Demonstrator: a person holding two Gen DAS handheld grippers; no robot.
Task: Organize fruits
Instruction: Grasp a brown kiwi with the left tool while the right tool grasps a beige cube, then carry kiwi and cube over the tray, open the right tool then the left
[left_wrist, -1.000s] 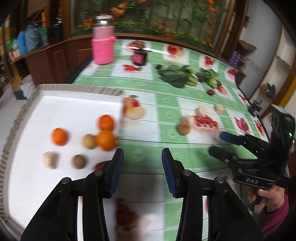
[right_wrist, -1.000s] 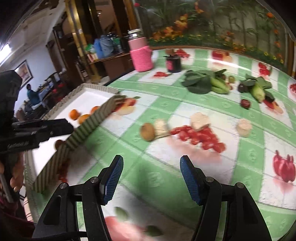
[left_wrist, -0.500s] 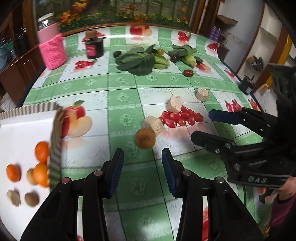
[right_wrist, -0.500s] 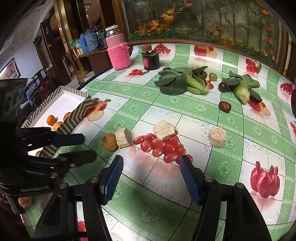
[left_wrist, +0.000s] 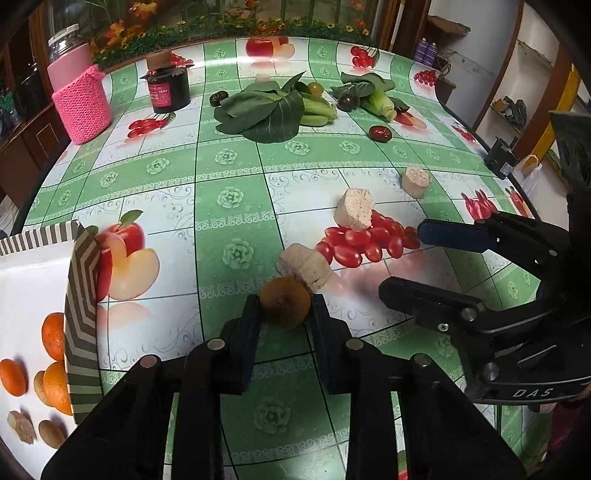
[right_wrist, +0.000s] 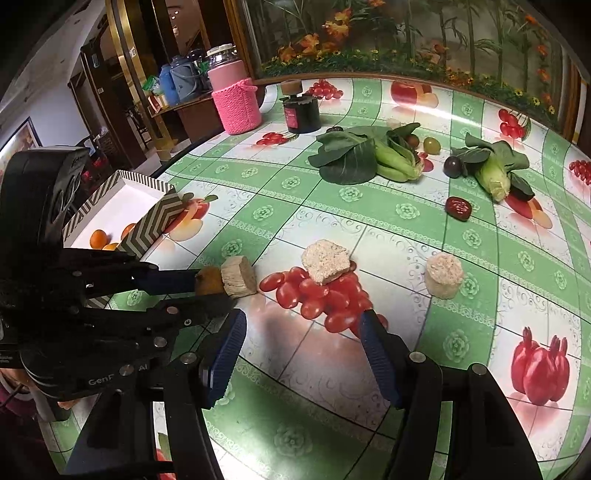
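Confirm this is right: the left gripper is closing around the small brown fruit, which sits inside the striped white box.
Not quite. The left gripper is closing around the small brown fruit, but it sits on the tablecloth outside the striped white box, as the left wrist view shows.

The white tray (left_wrist: 35, 280) at the counter's left edge is cut off by the picture's edge. An orange (left_wrist: 59, 382) in it sits half behind its striped wall. The left tongs (right_wrist: 207, 293) cover most of the brown fruit (right_wrist: 209, 280) in the right wrist view.
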